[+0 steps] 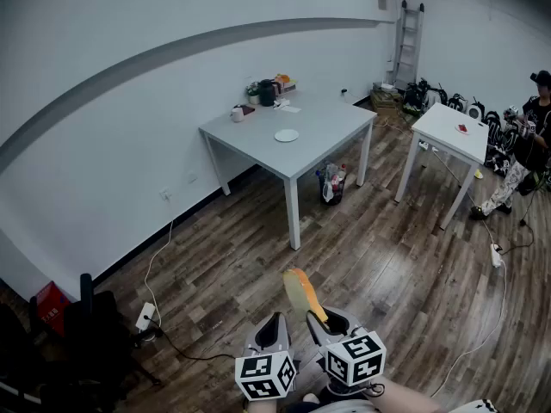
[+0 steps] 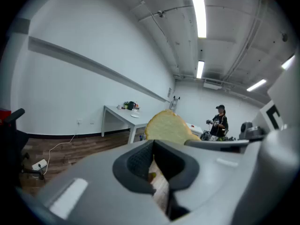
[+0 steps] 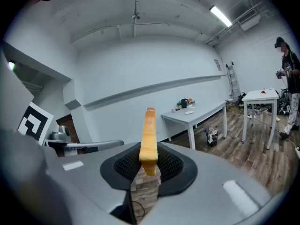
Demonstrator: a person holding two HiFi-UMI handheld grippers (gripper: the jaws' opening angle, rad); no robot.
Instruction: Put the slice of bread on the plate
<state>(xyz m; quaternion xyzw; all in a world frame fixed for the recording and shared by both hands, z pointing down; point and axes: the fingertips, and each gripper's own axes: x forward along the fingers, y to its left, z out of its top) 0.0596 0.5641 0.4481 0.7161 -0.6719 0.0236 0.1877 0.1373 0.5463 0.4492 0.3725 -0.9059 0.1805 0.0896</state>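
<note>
A yellow-crusted slice of bread (image 1: 300, 292) stands upright in my right gripper (image 1: 324, 317), which is shut on its lower edge. In the right gripper view the bread (image 3: 149, 139) rises edge-on between the pads of the right gripper (image 3: 149, 162). My left gripper (image 1: 273, 323) hangs just to its left, shut and empty. In the left gripper view the bread (image 2: 168, 127) shows beyond the left gripper (image 2: 153, 159). The white plate (image 1: 287, 135) lies on the grey table (image 1: 331, 123) far ahead, across the wooden floor. It is small in both gripper views, as plate (image 2: 136, 116) and plate (image 3: 189, 112).
Cups and boxes (image 1: 263, 93) crowd the grey table's far end, and a bag (image 1: 331, 183) sits under it. A second white table (image 1: 452, 132) stands to the right with a person (image 1: 527, 144) beside it. A ladder (image 1: 409, 33) leans in the corner. A dark chair (image 1: 95, 329) and floor cables (image 1: 151, 304) are at the left.
</note>
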